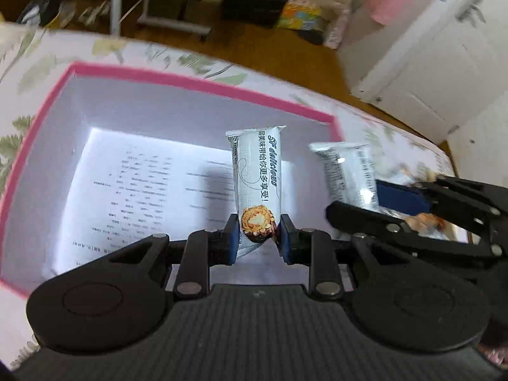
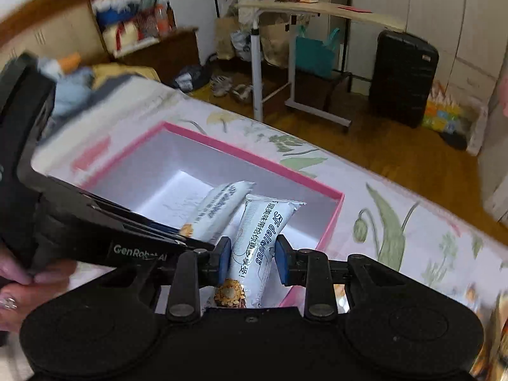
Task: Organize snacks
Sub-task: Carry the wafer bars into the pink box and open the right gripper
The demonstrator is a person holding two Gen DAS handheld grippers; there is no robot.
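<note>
A pink-rimmed box (image 1: 203, 84) with a white inside lies open on a floral cloth; it also shows in the right wrist view (image 2: 254, 155). My left gripper (image 1: 257, 235) is shut on a white snack pack (image 1: 257, 177) and holds it upright over the box's right part. My right gripper (image 2: 252, 258) is shut on a second white snack pack (image 2: 263, 238), above the box's near right corner. In the left wrist view the right gripper (image 1: 422, 219) enters from the right with its pack (image 1: 346, 171). In the right wrist view the left gripper (image 2: 95, 222) and its pack (image 2: 216, 206) sit just left.
A printed sheet (image 1: 143, 190) lines the box floor. The floral cloth (image 2: 397, 222) spreads around the box. Beyond its edge are a wooden floor, a rolling side table (image 2: 317, 12), a black suitcase (image 2: 403, 76) and white cupboard doors (image 1: 444, 47). More snack wrappers show blurred at the right (image 2: 489, 327).
</note>
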